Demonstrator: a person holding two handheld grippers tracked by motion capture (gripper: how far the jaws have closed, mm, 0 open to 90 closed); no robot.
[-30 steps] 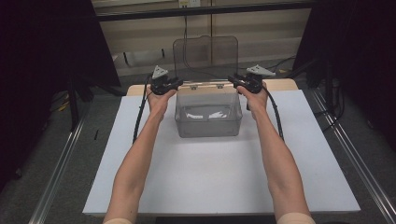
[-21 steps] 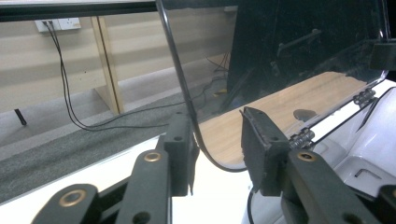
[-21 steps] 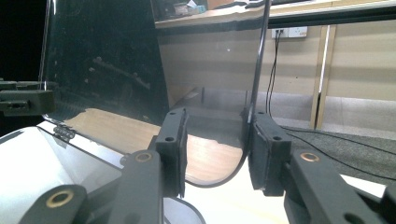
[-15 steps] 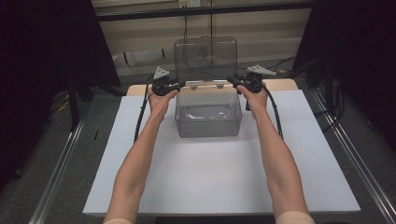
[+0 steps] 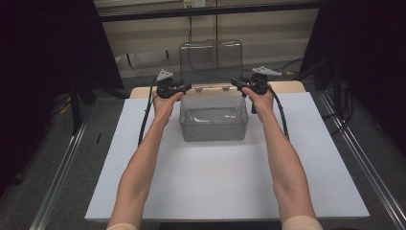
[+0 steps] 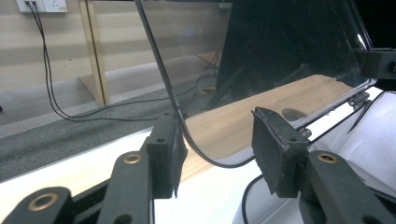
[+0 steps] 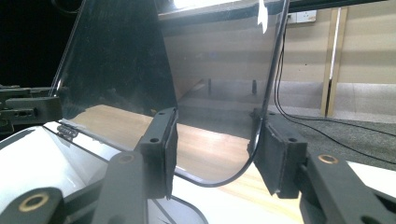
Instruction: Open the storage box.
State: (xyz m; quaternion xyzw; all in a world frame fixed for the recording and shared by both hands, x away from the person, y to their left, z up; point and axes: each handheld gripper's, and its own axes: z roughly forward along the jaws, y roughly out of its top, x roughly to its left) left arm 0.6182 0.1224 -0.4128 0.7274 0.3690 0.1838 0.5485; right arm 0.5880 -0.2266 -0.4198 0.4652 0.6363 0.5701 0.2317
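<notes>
I've got the hinged lid upright at the tabletop's far edge; both jaws, just opening, straddle its lower corners, left gripper and right gripper equally near, pads slack.

We see a lab-like recording room, white-topped table on grey carpet, metal floor rails, black curtains, wall sockets, trailing cables.

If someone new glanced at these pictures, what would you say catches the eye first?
Probably the clear plastic box at the middle of the white table, its hinged lid standing upright at the back. Next, the left gripper and right gripper flank the lid's lower corners; each gripper view shows the lid's edge between fingers that have just been opening, with a gap showing.
</notes>
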